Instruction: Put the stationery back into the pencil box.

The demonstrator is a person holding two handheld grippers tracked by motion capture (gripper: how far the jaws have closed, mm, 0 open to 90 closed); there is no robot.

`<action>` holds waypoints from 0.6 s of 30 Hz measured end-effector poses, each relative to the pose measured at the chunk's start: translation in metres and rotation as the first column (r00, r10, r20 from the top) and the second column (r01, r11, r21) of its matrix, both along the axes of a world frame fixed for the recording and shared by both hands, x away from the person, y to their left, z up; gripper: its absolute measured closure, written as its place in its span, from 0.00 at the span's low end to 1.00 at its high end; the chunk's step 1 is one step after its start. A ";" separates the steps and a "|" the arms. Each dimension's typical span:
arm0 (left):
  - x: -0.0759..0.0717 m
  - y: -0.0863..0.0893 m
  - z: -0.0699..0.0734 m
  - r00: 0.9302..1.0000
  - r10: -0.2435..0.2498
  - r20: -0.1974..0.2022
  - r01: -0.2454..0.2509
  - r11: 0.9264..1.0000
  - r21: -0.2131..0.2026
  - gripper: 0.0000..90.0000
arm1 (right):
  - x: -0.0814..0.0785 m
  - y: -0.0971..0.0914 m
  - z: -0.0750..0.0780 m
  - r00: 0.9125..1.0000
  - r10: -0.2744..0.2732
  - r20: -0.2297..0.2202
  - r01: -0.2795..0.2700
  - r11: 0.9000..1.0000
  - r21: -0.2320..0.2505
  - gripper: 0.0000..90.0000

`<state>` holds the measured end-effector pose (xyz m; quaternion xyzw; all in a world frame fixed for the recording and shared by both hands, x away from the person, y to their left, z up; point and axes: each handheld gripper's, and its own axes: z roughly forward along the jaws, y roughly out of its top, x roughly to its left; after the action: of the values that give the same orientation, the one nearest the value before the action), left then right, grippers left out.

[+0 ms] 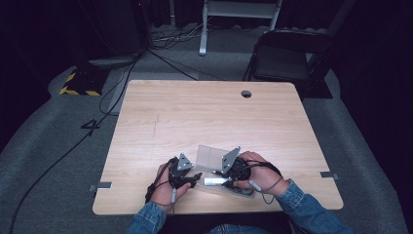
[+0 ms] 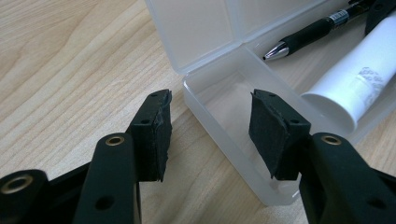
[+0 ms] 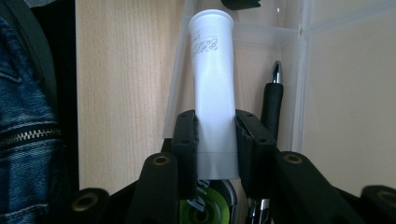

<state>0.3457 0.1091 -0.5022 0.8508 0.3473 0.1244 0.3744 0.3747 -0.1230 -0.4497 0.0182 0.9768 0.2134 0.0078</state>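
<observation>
My right hand-held gripper (image 3: 215,140) is clamped on a white tube (image 3: 212,88), the two black pads pressing its lower part from either side, so the jaws stand only as far apart as the tube is thick. The tube lies lengthwise over the clear plastic box (image 2: 219,100), its flat wide end pointing away from my right hand and toward my left one. In the high view the tube (image 1: 213,181) shows at the near edge of the box (image 1: 214,158), between my two hands.

Beside the tube, inside the box, lies a black pen (image 3: 272,102) with a silver tip; in the left gripper view the pen (image 2: 308,33) rests on the far side of the tube (image 2: 359,79).

My left hand-held gripper (image 2: 209,133) holds nothing. Its jaws stand apart with the near corner wall of the box between them: one pad is outside the box over the worktop (image 2: 60,70), the other sits over the inside of the box. Neither pad presses on the wall, as far as I can tell.

The box lid stands open on the side of the box away from me.
</observation>
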 end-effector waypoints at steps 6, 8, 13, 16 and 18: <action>0.000 -0.001 0.000 1.000 0.000 0.001 0.000 1.000 -0.003 0.54 | 0.006 -0.002 -0.003 1.000 -0.004 0.002 0.004 1.000 0.012 0.79; 0.000 -0.001 0.000 1.000 0.000 0.002 0.000 1.000 -0.002 0.54 | 0.008 -0.003 -0.004 1.000 -0.008 0.017 0.008 1.000 0.030 0.78; 0.000 -0.001 0.000 1.000 -0.001 0.000 0.001 1.000 -0.002 0.54 | 0.010 -0.004 -0.006 1.000 -0.015 0.025 0.014 0.999 0.034 0.77; 0.000 -0.001 0.000 1.000 -0.001 0.001 0.001 1.000 -0.003 0.54 | 0.011 -0.004 -0.007 0.999 -0.016 0.033 0.015 0.999 0.036 0.76; 0.000 -0.001 0.000 1.000 -0.001 0.001 0.001 1.000 -0.003 0.54 | 0.012 -0.004 -0.007 0.999 -0.016 0.039 0.015 0.999 0.036 0.76</action>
<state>0.3457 0.1083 -0.5025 0.8503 0.3469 0.1239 0.3758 0.3864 -0.1275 -0.4565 0.0218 0.9723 0.2310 0.0282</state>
